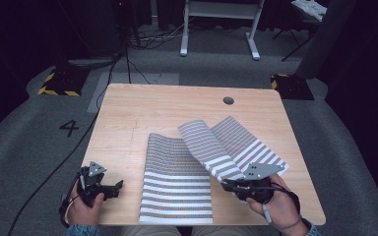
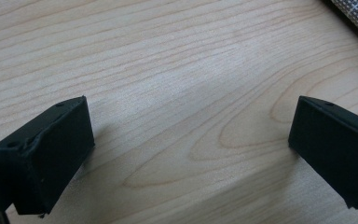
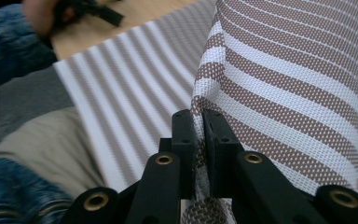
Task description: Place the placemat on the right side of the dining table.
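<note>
Here the right gripper pinches an edge of the brown-and-white striped woven mat draped across the light wooden table, apparently light, floppy, best held at corners; left gripper spread, empty.

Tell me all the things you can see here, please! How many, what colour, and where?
Table: one, light wood, in the middle of the room.
Striped mat: one, brown and white, on the table's near half, its right part lifted and curled over.
Hole: one, dark, round, far right of the tabletop.
Floor number 4: one, black, on the grey carpet left of the table.
White frame: one, on the floor beyond the table.
Left tool: one, black, jaws open over bare wood near the left corner.
Right tool: one, black, jaws shut on the mat's edge.
Hands: two, one on each tool.
</note>
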Available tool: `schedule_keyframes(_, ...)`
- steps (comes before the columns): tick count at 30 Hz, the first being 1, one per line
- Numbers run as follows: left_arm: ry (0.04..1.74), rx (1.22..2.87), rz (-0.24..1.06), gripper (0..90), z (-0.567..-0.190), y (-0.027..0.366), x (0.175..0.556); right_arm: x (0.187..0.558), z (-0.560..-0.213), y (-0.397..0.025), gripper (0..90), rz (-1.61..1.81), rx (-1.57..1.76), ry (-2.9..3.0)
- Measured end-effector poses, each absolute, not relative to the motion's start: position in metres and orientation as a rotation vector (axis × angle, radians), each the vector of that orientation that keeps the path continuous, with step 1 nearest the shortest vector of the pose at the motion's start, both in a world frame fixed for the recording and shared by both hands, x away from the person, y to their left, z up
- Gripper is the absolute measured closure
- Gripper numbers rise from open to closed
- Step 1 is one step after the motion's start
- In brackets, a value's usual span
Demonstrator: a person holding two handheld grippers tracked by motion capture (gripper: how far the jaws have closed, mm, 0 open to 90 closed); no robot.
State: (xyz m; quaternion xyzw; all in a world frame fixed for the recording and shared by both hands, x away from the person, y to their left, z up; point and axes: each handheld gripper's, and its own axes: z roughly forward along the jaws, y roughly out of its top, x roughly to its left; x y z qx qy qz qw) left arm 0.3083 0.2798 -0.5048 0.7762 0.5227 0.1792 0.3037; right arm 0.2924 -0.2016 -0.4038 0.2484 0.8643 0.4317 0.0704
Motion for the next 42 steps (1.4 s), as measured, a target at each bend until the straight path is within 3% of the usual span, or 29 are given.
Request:
schedule_keyframes(16, 1.385, 2.057, 0.475, 0.1, -0.505, 0.280, 0.308, 0.264, -0.409, -0.169, 81.2, 1.376, 0.623, 2.751)
schedule_keyframes(19, 1.385, 2.056, 0.475, 0.0, -0.505, 0.280, 0.308, 0.268, -0.416, -0.168, 51.4, 1.442, 0.664, 2.724)
schedule_keyframes(24, 1.387, 2.058, 0.476, 0.1, -0.505, 0.280, 0.308, 0.271, -0.413, -0.173, 42.1, 1.532, 0.709, 2.640)
schedule_keyframes(42, 1.390, 2.056, 0.476, 0.0, -0.505, 0.279, 0.310, 0.315, -0.438, -0.264, 37.1, 1.231, 1.195, 2.280)
